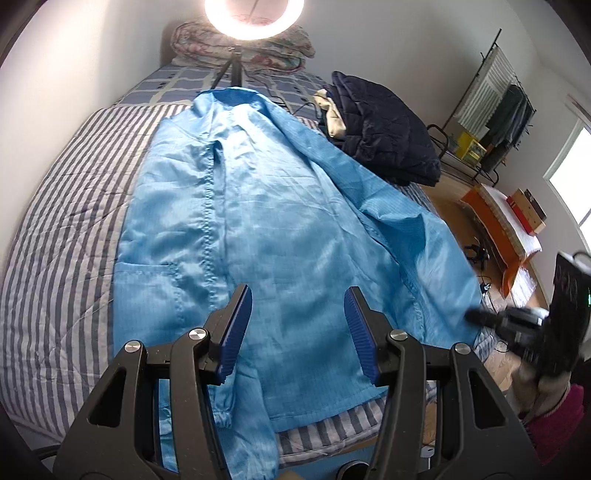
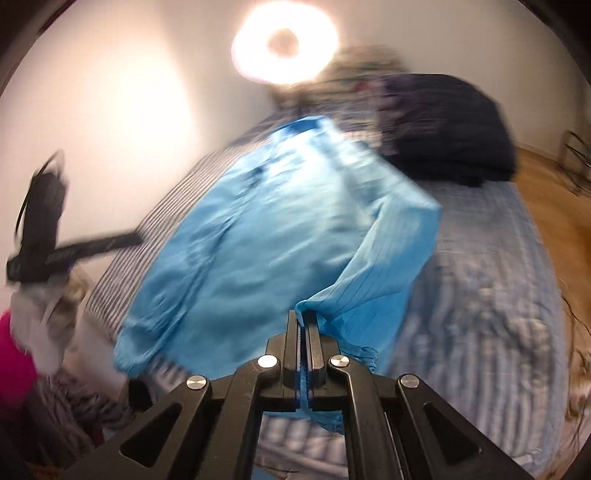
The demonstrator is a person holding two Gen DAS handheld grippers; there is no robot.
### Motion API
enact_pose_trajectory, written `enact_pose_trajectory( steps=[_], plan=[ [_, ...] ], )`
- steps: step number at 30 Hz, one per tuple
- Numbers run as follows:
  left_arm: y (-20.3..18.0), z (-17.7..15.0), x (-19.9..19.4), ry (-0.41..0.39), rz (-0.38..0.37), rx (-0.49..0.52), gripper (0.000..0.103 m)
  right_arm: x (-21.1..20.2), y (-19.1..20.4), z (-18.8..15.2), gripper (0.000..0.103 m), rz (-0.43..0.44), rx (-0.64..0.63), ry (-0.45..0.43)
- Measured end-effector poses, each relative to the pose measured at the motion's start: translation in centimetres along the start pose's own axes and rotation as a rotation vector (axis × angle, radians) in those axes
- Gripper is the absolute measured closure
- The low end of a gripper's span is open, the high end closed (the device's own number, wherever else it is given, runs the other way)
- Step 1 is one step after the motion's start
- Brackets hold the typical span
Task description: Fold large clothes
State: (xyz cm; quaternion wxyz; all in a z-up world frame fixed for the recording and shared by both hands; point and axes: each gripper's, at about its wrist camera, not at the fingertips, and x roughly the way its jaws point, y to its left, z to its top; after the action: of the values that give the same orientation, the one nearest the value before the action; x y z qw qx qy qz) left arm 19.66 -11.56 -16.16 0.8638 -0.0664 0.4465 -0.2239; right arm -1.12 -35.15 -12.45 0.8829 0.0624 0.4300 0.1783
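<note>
A large light-blue coat point(image 1: 258, 206) lies front-up on the striped bed point(image 1: 62, 229), collar at the far end, hem at the near edge. My left gripper point(image 1: 297, 317) is open and empty, hovering over the coat's lower front. My right gripper point(image 2: 303, 321) is shut on the coat's right sleeve point(image 2: 373, 266), lifting it above the bed so the cloth hangs in a fold. The right gripper also shows, blurred, at the coat's right edge in the left wrist view point(image 1: 480, 315). The coat also shows in the right wrist view point(image 2: 258, 229), which is motion-blurred.
A dark quilted jacket point(image 1: 388, 133) lies on the bed's far right. A ring light point(image 1: 255, 14) on a tripod stands at the head end by a folded floral quilt point(image 1: 288, 48). A clothes rack point(image 1: 491, 103) and an orange bench point(image 1: 495, 225) stand on the wooden floor at right.
</note>
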Motion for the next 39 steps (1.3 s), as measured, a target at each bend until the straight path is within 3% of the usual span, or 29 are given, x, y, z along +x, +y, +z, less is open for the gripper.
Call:
enact_pose_trajectory(
  steps=[8, 13, 15, 16, 17, 18, 21, 26, 30, 34, 36, 38, 39],
  plan=[
    [1.3, -0.8, 1.1, 0.044, 0.004, -0.047, 0.05, 5.7, 7.4, -3.5, 0.103, 0.101, -0.223, 0.176],
    [1.7, -1.6, 2.6, 0.105, -0.023, -0.073, 0.05, 7.0, 8.8, -5.1, 0.103, 0.122, -0.285, 0.24],
    [2.0, -2.1, 3.6, 0.142, -0.046, -0.102, 0.05, 6.8, 8.7, -5.2, 0.088, 0.124, -0.285, 0.236],
    [2.1, -2.3, 4.0, 0.156, -0.055, -0.115, 0.05, 6.5, 8.7, -5.1, 0.078, 0.136, -0.276, 0.234],
    [2.2, -2.4, 4.3, 0.167, -0.057, -0.124, 0.05, 6.0, 8.4, -5.0, 0.06, 0.154, -0.265, 0.226],
    [2.2, -2.6, 4.6, 0.177, -0.058, -0.132, 0.05, 5.5, 8.2, -4.9, 0.053, 0.161, -0.259, 0.211],
    [2.2, -3.3, 5.8, 0.215, -0.072, -0.153, 0.05, 3.9, 6.7, -4.2, 0.053, 0.21, -0.21, 0.162],
    [2.1, -4.4, 7.4, 0.266, -0.091, -0.185, 0.05, 3.2, 0.6, -2.8, 0.053, 0.194, 0.027, 0.095],
    [2.4, -5.0, 8.2, 0.288, -0.105, -0.224, 0.05, 5.4, -4.7, -2.8, 0.052, 0.199, 0.236, 0.125],
    [2.7, -4.9, 8.5, 0.287, -0.094, -0.231, 0.05, 8.1, -7.3, -3.6, 0.052, 0.24, 0.369, 0.176],
    [2.7, -4.8, 8.5, 0.284, -0.091, -0.227, 0.05, 9.1, -7.3, -3.7, 0.057, 0.187, 0.384, 0.202],
    [2.8, -4.5, 8.3, 0.278, -0.088, -0.233, 0.05, 8.1, -5.9, -3.2, 0.062, 0.046, 0.293, 0.156],
    [2.9, -4.4, 8.3, 0.276, -0.089, -0.237, 0.05, 7.7, -5.2, -3.0, 0.07, 0.04, 0.258, 0.133]
  ],
)
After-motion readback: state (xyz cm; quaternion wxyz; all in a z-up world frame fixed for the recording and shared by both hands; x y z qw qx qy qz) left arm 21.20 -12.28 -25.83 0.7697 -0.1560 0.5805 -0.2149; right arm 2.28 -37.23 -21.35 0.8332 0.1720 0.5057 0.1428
